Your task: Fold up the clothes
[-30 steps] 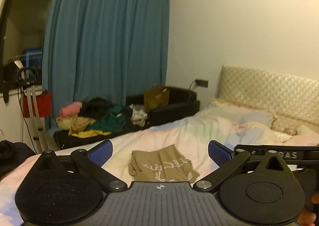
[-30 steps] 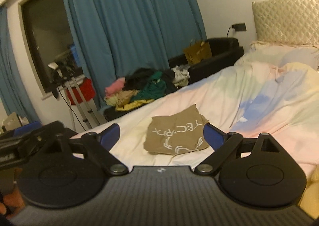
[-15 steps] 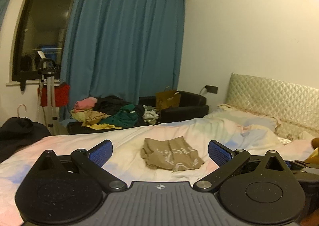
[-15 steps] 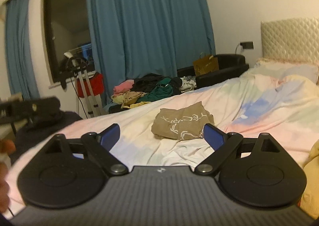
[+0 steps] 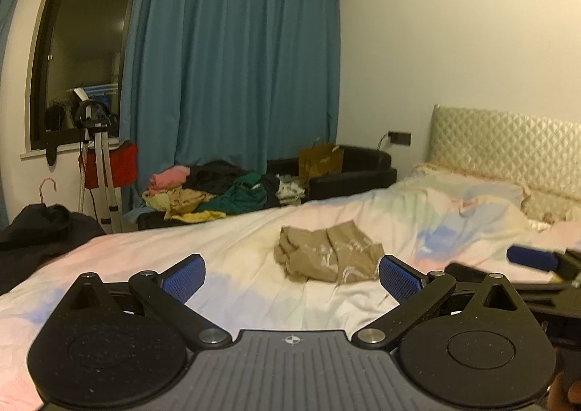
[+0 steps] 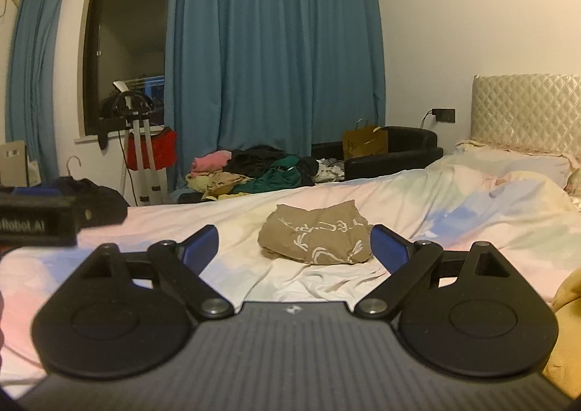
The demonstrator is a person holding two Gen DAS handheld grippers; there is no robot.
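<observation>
A folded tan garment (image 5: 326, 256) with pale lettering lies in the middle of the bed (image 5: 254, 240); the right wrist view shows the same tan garment (image 6: 316, 238) on the bed (image 6: 472, 222). My left gripper (image 5: 292, 275) is open, held over the bed short of the garment, nothing between its blue pads. My right gripper (image 6: 294, 245) is open too, level with the near side of the garment and holding nothing. At the right edge of the left wrist view, the right gripper's body shows, blurred. A yellow cloth (image 6: 566, 331) lies at the right wrist view's lower right.
A heap of mixed clothes (image 5: 214, 193) lies beyond the bed's far side, before a blue curtain (image 5: 232, 77). A black sofa (image 5: 348, 171) with a paper bag (image 5: 321, 160), a tripod (image 5: 100, 164) and a dark garment (image 5: 40, 226) at left. Quilted headboard (image 5: 508, 149) at right.
Both grippers have tilted up and drawn back, so more of the room and bed shows. The tan garment lies where it was. Both grippers stayed open.
</observation>
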